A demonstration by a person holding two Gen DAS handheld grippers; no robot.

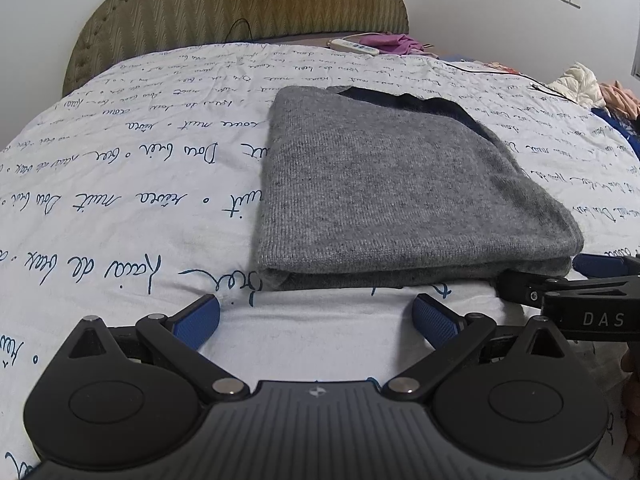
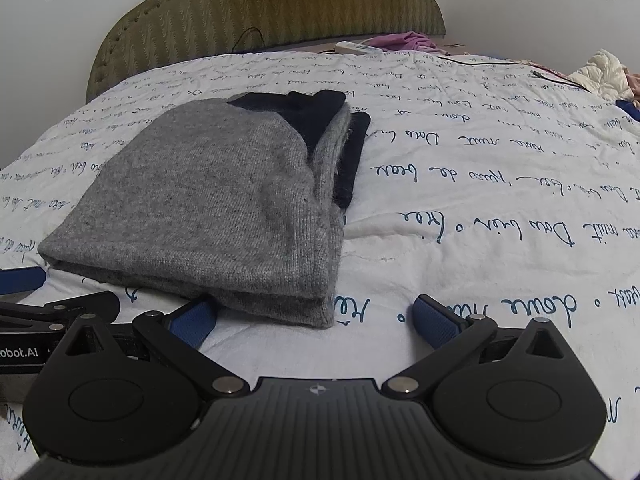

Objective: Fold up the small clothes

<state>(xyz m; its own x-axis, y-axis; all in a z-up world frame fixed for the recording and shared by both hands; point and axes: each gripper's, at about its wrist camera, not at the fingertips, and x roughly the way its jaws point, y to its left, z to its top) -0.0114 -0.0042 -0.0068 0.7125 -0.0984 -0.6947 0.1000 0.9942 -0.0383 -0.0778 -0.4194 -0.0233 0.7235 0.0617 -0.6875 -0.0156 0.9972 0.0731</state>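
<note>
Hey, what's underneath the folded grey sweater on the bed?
Dark navy fabric pokes out beneath the grey sweater, all resting on the printed bedspread. Anything further under is covered.

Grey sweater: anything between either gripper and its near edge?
Nothing visible. The folded grey sweater lies on the printed bedsheet, with only bare sheet between it and the open left gripper. The open right gripper sits right at the near edge, its left finger beside the fold.
</note>
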